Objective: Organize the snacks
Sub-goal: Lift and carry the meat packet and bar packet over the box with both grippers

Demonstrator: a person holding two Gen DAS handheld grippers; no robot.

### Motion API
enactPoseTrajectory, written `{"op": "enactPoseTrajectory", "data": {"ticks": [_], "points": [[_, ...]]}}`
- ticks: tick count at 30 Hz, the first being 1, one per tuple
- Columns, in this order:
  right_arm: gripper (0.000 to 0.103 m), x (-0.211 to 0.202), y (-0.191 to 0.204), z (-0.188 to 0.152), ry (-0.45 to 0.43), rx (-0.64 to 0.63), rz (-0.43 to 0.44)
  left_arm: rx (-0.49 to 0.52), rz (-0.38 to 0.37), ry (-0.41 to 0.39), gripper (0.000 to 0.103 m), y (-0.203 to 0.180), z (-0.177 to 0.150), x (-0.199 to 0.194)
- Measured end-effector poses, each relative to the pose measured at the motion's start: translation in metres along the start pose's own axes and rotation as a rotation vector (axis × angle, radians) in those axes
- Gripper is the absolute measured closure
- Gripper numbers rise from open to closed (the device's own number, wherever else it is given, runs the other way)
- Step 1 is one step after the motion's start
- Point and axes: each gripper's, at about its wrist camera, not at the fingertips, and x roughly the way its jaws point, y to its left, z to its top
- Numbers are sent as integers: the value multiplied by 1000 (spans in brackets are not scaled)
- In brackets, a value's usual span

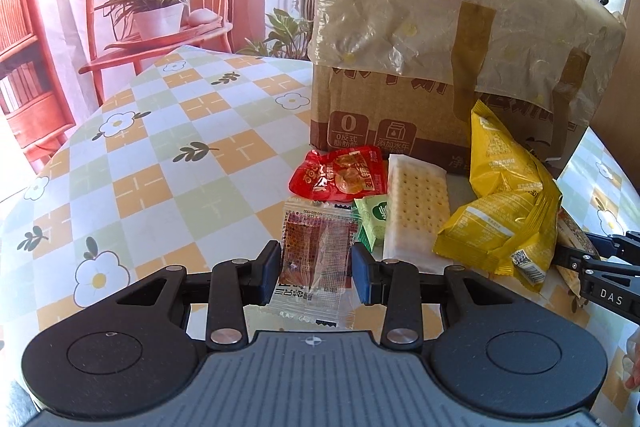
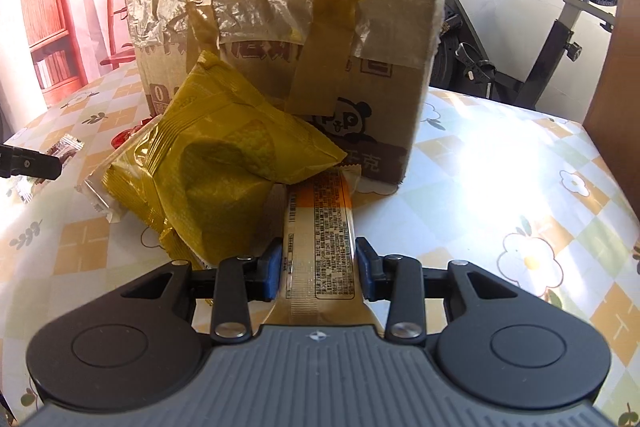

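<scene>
Snack packets: the left gripper [image 1: 315, 267] clamps a light, crinkly clear sachet [image 1: 314, 259] at lower centre. The right gripper [image 2: 319, 269] pinches a slippery long wrapper [image 2: 320, 235] by its sides; grip gently, the contents crush.

- clear sachet [image 1: 310, 259], reddish-brown filling, standing up off the table
- red pack [image 1: 340, 175], flat by the box
- green packet [image 1: 371, 221], tucked beside the cracker pack [image 1: 414, 213]
- yellow bags [image 1: 502, 195], piled up
- long orange-printed bar [image 2: 320, 247], poking out under them

The cardboard box [image 1: 400, 115] runs past the top edge. Yellow packets [image 2: 224, 163] hide the far end of the orange-labelled packet [image 2: 320, 227]. The green packet [image 1: 372, 223] lies half covered.
</scene>
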Motion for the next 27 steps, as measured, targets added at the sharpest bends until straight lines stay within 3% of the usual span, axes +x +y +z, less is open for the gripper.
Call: {"op": "enactPoseTrajectory", "data": {"ticks": [4,11,18,22,27], "points": [[64,-17,-17,3,-34,75,-34,0,-3,-45,63,0,10,-4],[65,-55,-19,26,-158,60,-80,3,-24,-169,63,0,40,-24],[65,-99,-5,54,-298,42,-47,10,-78,-269,63,-5,74,-51],[65,-123,0,90,-410,58,-21,36,-89,-332,63,-15,98,-67],[65,-120,-4,155,-457,13,7,60,-109,-416,63,-29,147,-77]]}}
